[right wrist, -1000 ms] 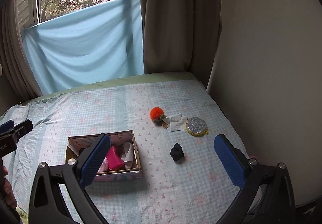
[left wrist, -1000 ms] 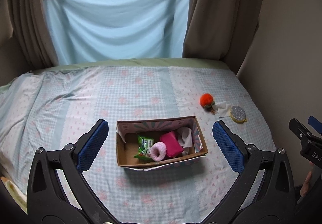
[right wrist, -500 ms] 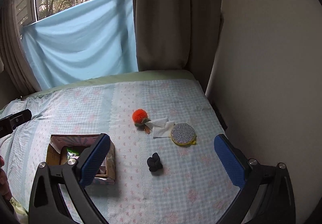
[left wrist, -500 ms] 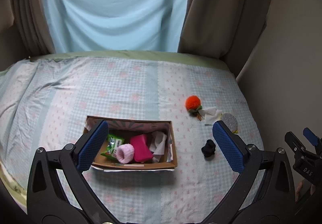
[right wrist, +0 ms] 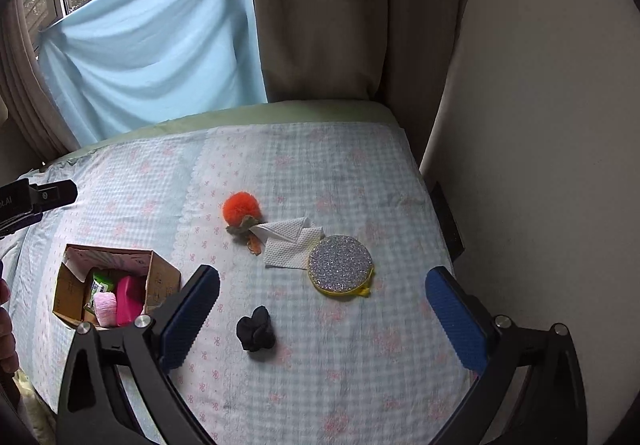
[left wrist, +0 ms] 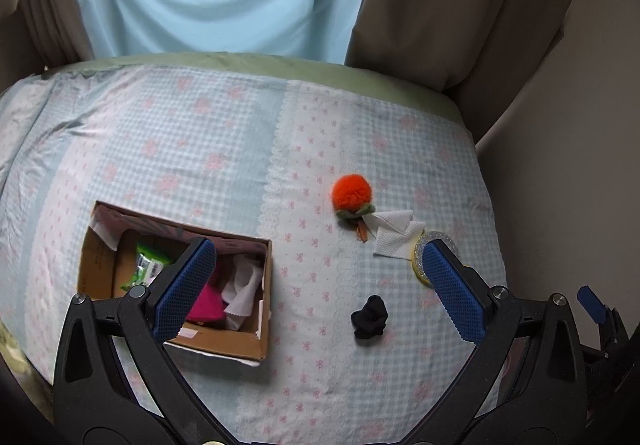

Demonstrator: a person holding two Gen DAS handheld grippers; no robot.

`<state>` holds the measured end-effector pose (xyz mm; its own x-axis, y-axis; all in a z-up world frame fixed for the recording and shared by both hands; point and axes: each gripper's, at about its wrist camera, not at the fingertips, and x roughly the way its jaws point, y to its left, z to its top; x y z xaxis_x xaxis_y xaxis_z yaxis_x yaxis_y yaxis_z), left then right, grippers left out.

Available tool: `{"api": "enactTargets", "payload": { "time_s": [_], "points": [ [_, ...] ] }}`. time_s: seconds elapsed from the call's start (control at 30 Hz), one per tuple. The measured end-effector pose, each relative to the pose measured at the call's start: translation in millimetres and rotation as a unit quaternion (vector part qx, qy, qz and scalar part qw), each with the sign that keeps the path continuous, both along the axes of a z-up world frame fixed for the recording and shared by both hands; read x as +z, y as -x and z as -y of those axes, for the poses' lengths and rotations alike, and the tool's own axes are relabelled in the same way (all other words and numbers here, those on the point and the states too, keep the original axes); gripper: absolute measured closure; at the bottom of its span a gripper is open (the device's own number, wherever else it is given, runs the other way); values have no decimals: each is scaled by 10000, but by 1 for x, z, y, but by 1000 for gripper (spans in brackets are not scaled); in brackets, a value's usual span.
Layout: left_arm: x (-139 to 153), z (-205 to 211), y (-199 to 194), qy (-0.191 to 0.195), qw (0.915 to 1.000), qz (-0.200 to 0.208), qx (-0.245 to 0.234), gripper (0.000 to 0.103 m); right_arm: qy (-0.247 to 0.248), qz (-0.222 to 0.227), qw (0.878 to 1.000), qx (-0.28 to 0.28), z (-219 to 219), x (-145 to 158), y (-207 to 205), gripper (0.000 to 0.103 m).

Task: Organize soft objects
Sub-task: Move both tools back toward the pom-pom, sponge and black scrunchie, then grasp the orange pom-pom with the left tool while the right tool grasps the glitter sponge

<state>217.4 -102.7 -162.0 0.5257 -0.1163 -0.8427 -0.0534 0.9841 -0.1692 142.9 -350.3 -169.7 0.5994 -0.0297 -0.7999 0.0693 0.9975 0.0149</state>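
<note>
Both grippers have shifted to the right over the bed since a moment ago, so the cardboard box (left wrist: 256, 349) now sits under the left finger of the left gripper (left wrist: 320, 289), and the small black thing lies between the fingers in both views. The left gripper is wide apart and holds nothing; its blue pads (left wrist: 184, 289) have a fine grid texture. The right gripper (right wrist: 324, 317) is spread in the same way and is empty too.

The bedsheet (right wrist: 320, 173) is a soft checked cotton, pale blue and white, with little pink bows and a scalloped stripe. On it, near the right edge of the bed, four loose things remain. A fluffy orange pompom (right wrist: 241, 206) with a green felt piece touches a folded white paper tissue (right wrist: 286, 247) with an embossed surface. Just beside the tissue lies a round flat silver glitter pad (right wrist: 341, 263) with a yellow rim. A crumpled black soft cloth piece (right wrist: 256, 329) lies apart from these, nearer to the grippers.

The box is open and rectangular, brown outside with a printed lining. Inside it I see a bright pink soft block (right wrist: 129, 299), a pale pink fuzzy roll (right wrist: 105, 308), a green packet (left wrist: 149, 266) and a white cloth (left wrist: 244, 287).
</note>
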Motion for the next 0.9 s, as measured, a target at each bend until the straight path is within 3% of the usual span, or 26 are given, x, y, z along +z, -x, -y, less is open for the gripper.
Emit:
{"api": "enactTargets", "payload": {
  "time_s": [0.33,0.57,0.73,0.9],
  "points": [
    [-85,40,-91,120,9972,-709,-188,0,-141,-537,9984,-39,28,-73,-61,0],
    [-165,49,-158,250,9913,-1277,-213,0,-203,-1090,9937,135,32,-147,-104,0],
    [-215,49,-191,367,9872,-1543,-156,0,-122,-1524,9878,296,30,-202,-126,0],
    [-251,53,-208,358,9838,-1750,-159,1,-94,-1794,9831,343,32,-237,-140,0]
  ]
}}
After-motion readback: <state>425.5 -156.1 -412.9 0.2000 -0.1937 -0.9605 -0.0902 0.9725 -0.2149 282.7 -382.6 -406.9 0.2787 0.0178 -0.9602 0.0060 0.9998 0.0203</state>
